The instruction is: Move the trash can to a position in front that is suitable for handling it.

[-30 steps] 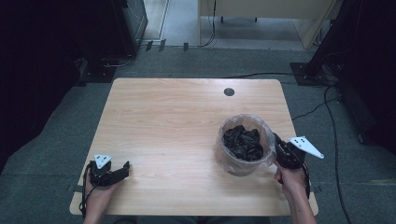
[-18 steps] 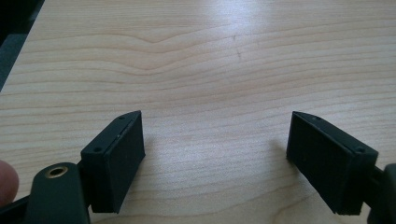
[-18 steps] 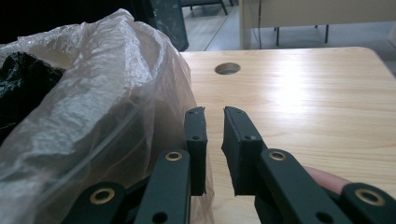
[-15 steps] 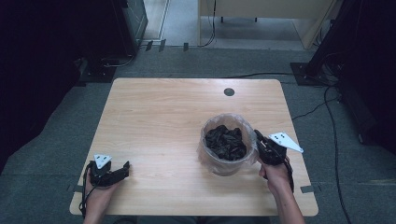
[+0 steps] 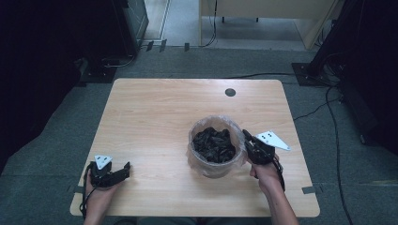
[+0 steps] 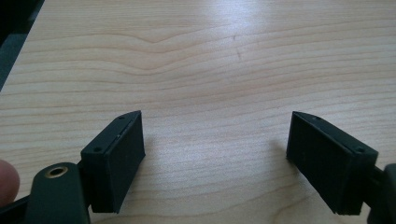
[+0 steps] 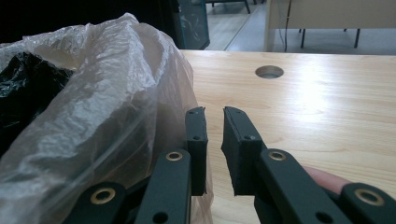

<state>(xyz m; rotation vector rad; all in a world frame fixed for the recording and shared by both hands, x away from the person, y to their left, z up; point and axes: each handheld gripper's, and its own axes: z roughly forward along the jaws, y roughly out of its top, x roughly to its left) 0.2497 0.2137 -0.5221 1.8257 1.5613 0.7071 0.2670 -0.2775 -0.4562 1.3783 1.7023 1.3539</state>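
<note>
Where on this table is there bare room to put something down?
Most of the wooden table is bare: the whole far half up to the round hole, and the stretch between the left gripper and the bag-lined tub. It is tight only at the tub's right side, where the right gripper sits.

bin (image 5: 215,149) and right tool (image 5: 248,138) shifted leftward

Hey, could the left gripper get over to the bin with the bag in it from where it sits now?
Probably yes. The left gripper rests open near the table's front left corner, and bare wood lies between it and the bin. The right gripper sits against the bin's far side, out of that path.
</note>
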